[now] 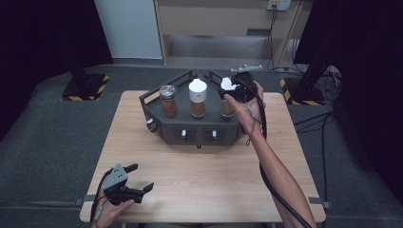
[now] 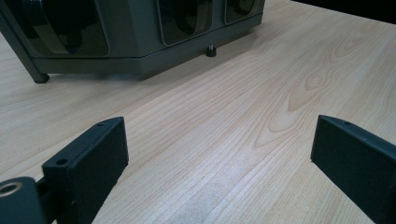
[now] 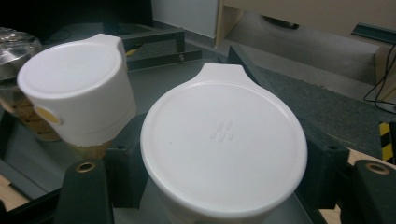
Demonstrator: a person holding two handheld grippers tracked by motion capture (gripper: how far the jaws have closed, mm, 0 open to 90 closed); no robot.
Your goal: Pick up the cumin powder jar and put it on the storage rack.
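The white cap (image 3: 224,149) was clamped between the jaws of the right gripper (image 1: 234,90), pressed on both sides by the black pads, and was held up above the right-hand jar (image 1: 227,108) in the dark rack (image 1: 157,118). That jar was seen standing uncapped at the rack's right end, brown contents visible through the glass. A second white cap (image 1: 197,90) was seen seated on the middle jar (image 1: 198,108), just beside the held one, and a jar with a metal lid (image 1: 168,100) was parked at the rack's left end. The rack was set toward the far side of the wooden table (image 1: 199,175). Well in front of the rack, near the table's front left corner, the left gripper (image 1: 138,178) was rested low over the wood, its jaws spread wide with nothing between them.
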